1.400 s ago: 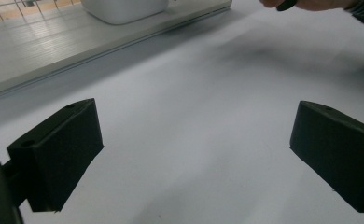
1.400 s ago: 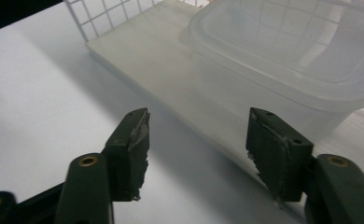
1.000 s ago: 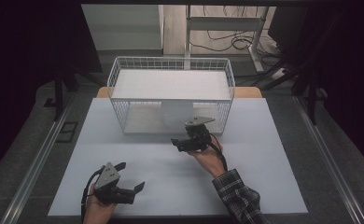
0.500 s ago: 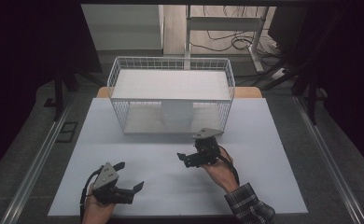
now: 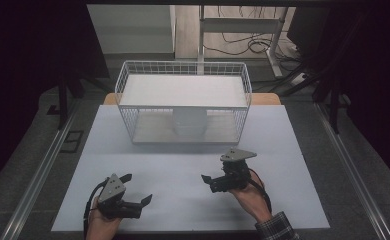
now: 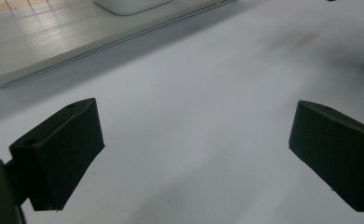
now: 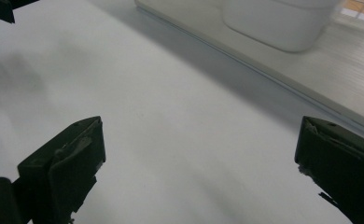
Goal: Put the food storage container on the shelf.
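Since the earlier frame I had drawn my right gripper (image 5: 209,181) back from the wire basket (image 5: 124,92) toward my side of the table, its jaws having just been opening, with nothing between them; my left gripper (image 5: 139,189) had stayed where it was.

On the left, my left gripper lay low over the white tabletop (image 5: 183,165) near the front edge, jaws spread wide and empty, with bare surface between its pads (image 6: 63,149). The basket stood well beyond it, toward the far side.

In the middle, the white cup-like container (image 5: 189,123) sat inside the basket on its bottom tray, close behind the front wire wall. In the left gripper view its base (image 6: 131,5) showed at the top edge, far from the jaws.

On the right, my right gripper hovered over the tabletop, jaws fully apart and holding nothing. The container (image 7: 278,25) lay ahead of it and to its right in the right gripper view, well apart, inside the basket.
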